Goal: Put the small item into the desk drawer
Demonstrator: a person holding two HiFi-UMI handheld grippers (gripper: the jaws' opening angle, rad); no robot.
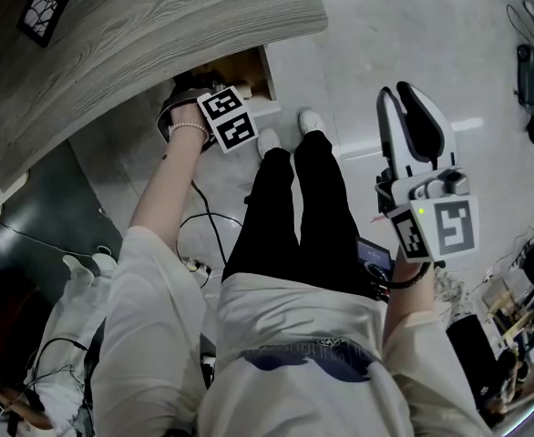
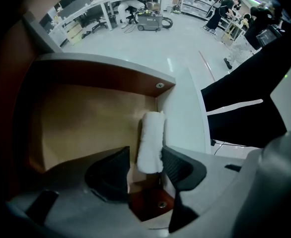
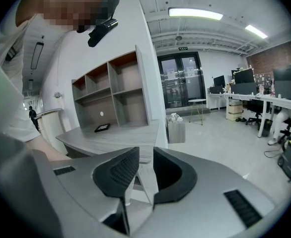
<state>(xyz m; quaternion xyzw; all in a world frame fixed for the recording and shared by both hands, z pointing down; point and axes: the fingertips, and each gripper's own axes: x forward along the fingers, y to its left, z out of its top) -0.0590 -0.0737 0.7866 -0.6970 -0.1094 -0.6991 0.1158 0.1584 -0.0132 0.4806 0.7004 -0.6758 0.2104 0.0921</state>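
Deposit stage, close to its end. Held the left gripper (image 2: pixel 144 168) nose-down over the open desk drawer (image 2: pixel 81 125), jaws spread wide. Showed, in the left gripper view, the small item (image 2: pixel 151 135), a white roll, lying on the wooden drawer floor hard against the right-hand wall. Placed it between the two pads, very near the right one, yet seemingly pressed by neither. Confirmed in the head view only the reach of that arm to the drawer mouth under the grey desktop (image 1: pixel 158 25); hid the roll itself there behind the marker cube (image 1: pixel 226 118). Held the right gripper (image 1: pixel 405 107) raised, well apart from the drawer, jaws narrowly parted with nothing between them. Judged done: carrying, lowering and letting go of the item. Judged left: lifting the left gripper clear without catching the roll, and perhaps pushing the drawer shut, a step not named in the task.
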